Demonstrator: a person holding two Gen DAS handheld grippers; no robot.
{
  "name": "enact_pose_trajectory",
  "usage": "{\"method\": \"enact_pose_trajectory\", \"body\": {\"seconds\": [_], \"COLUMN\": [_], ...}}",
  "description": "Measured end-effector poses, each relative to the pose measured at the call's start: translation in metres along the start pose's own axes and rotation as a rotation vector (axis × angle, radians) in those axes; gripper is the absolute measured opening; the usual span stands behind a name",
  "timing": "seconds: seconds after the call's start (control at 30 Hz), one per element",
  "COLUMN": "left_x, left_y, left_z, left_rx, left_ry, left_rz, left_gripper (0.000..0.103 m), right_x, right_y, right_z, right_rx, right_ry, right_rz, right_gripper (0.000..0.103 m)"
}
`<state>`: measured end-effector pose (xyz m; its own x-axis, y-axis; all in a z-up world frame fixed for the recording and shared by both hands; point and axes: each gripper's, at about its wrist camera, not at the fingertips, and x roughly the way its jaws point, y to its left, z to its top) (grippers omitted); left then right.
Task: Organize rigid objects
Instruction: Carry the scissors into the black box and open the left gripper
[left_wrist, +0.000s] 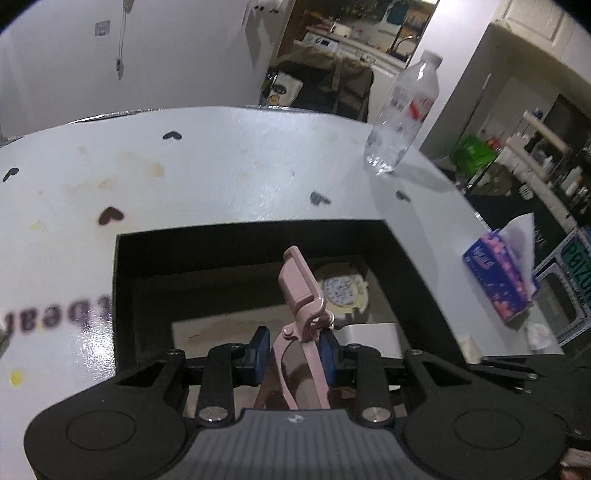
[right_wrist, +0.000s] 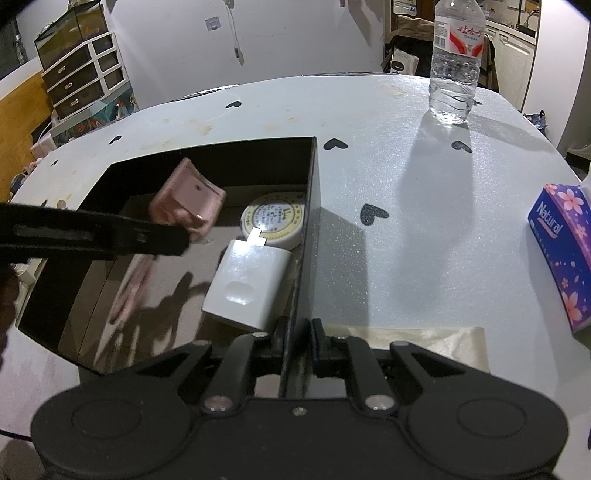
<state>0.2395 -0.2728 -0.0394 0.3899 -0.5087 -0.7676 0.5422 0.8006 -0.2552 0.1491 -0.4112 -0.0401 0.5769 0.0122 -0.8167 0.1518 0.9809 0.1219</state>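
Observation:
An open black box (right_wrist: 310, 206) stands on the white table (right_wrist: 406, 229). On its floor lie a round yellow-rimmed tin (right_wrist: 275, 221) and a white rectangular case (right_wrist: 247, 284). My right gripper (right_wrist: 297, 339) is shut on the box's right wall near the front corner. My left gripper (left_wrist: 295, 343) is shut on a pink hinged tool (left_wrist: 299, 284), whose blocky head sticks up past the blue pads. It hangs over the black box (left_wrist: 122, 295), with the tin (left_wrist: 345, 291) and white case (left_wrist: 373, 338) just beyond. From the right wrist, the left gripper (right_wrist: 181, 240) reaches in from the left, holding the pink tool (right_wrist: 188, 199) above the box.
A clear water bottle (right_wrist: 456, 62) stands at the table's far right. A purple tissue pack (right_wrist: 561, 254) lies near the right edge. Black heart marks dot the tabletop. The bottle (left_wrist: 402, 114) and tissue pack (left_wrist: 498, 280) also show in the left wrist view. Drawers stand beyond the table's far left.

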Motion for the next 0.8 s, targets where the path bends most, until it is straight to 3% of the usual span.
{"method": "enact_pose_trajectory", "body": {"seconds": [0.27,0.5,0.63,0.8], "left_x": [0.02,0.026,0.024,0.019], "left_y": [0.003,0.0,0.001,0.002], "left_z": [0.002,0.005,0.005,0.005], "left_rx": [-0.021,-0.033,-0.038,-0.022], "left_ry": [0.029,0.044,0.048,0.043], "left_rz": [0.039,0.031,0.038,0.048], "left_gripper": [0.031,0.032,0.053,0.062], "right_x": [0.0,0.0,0.0,0.0], "right_y": [0.0,0.0,-0.001,0.0], "right_z": [0.0,0.0,-0.001,-0.001], "right_rx": [0.0,0.0,0.003,0.003], "right_ry": [0.0,-0.001,-0.002,-0.003], "right_rz": [0.0,0.001,0.003,0.003], "right_gripper": [0.013,0.013,0.013,0.013]}}
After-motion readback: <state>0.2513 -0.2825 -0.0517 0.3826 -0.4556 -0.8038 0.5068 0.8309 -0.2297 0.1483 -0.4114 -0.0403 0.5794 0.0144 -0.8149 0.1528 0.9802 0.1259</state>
